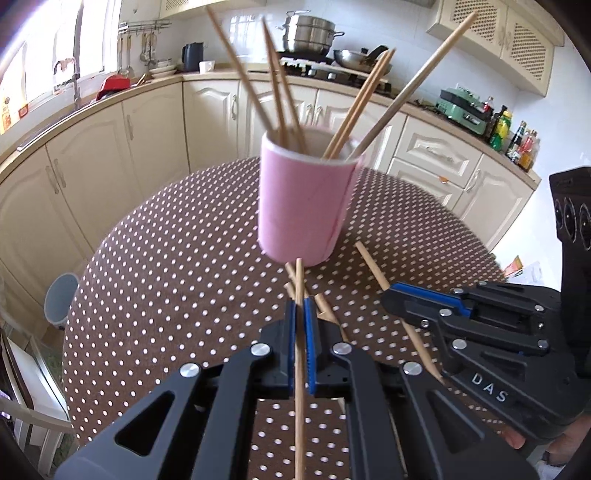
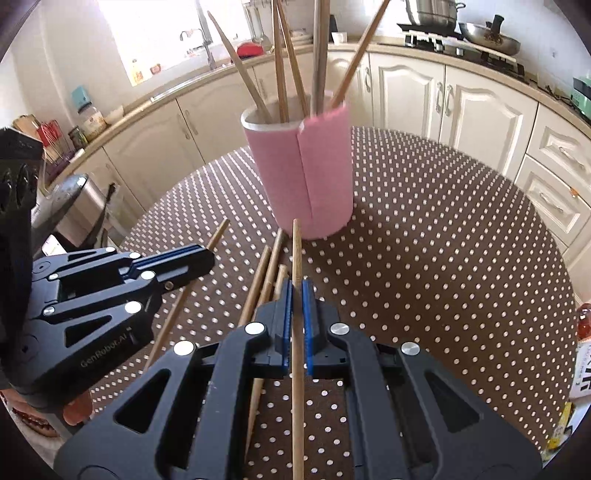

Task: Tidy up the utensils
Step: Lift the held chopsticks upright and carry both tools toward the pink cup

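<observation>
A pink cup [image 1: 306, 199] [image 2: 310, 173] stands on the dotted table with several wooden chopsticks leaning out of it. In the left wrist view my left gripper [image 1: 300, 306] is shut on one chopstick [image 1: 298, 424], whose tip points at the cup's base. My right gripper [image 2: 296, 286] is shut on another chopstick [image 2: 296, 251], aimed the same way. Each gripper also shows from the side in the other's view: the right gripper [image 1: 388, 295] and the left gripper [image 2: 208, 258]. Three loose chopsticks [image 2: 266, 280] lie on the cloth between the two grippers.
The round table [image 1: 166, 266] wears a brown cloth with white dots. Cream kitchen cabinets [image 1: 92, 147] curve behind it, with a stove and pots [image 1: 310, 33]. A grey bin [image 1: 61, 299] and a steel bin [image 2: 74, 199] stand on the floor. Packets [image 2: 583, 369] sit at the table's right edge.
</observation>
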Motion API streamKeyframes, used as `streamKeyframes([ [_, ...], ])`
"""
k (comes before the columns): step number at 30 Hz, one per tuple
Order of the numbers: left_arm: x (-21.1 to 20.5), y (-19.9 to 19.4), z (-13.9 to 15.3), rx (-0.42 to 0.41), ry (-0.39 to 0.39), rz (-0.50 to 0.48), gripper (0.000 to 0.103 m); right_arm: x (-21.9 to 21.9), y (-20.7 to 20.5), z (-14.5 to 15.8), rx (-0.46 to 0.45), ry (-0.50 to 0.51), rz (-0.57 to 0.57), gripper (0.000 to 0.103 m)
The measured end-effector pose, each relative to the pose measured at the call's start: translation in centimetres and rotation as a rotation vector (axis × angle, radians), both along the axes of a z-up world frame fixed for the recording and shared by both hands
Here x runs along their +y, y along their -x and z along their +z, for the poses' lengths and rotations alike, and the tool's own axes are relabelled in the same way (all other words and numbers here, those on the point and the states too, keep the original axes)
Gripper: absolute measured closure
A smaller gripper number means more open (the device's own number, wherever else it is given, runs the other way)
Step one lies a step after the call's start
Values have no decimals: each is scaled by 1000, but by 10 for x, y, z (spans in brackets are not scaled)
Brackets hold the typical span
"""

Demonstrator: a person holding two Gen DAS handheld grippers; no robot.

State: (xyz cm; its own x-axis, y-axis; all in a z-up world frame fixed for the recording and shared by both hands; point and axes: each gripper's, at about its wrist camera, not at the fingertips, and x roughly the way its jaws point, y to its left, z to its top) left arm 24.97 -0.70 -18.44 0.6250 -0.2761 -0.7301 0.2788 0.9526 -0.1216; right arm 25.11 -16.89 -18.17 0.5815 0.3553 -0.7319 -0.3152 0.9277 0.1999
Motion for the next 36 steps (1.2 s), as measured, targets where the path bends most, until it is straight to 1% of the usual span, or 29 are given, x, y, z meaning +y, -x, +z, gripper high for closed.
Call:
streamKeyframes([
  [7, -7, 8, 30, -26, 26, -34, 98, -12, 14, 36, -69, -63, 12, 97],
  [13, -9, 17, 59, -69, 51, -48, 98, -18, 30, 72, -145, -98, 13, 97],
  [17, -9, 22, 79, -103, 70, -59, 98, -18, 35, 89, -183, -109, 14, 97],
  [22, -13, 29, 97, -134, 91, -73, 98, -23, 39, 102, -216, -125, 16, 97],
  [25, -13, 33, 109, -168, 95, -69, 98, -23, 40, 109, -235, -130, 20, 97],
  [29, -9, 33, 129, -224, 110, -53, 98, -21, 38, 128, -286, -132, 27, 97],
  [36, 5, 14, 168, -311, 137, 5, 98, -12, 24, 163, -383, -130, 22, 97],
])
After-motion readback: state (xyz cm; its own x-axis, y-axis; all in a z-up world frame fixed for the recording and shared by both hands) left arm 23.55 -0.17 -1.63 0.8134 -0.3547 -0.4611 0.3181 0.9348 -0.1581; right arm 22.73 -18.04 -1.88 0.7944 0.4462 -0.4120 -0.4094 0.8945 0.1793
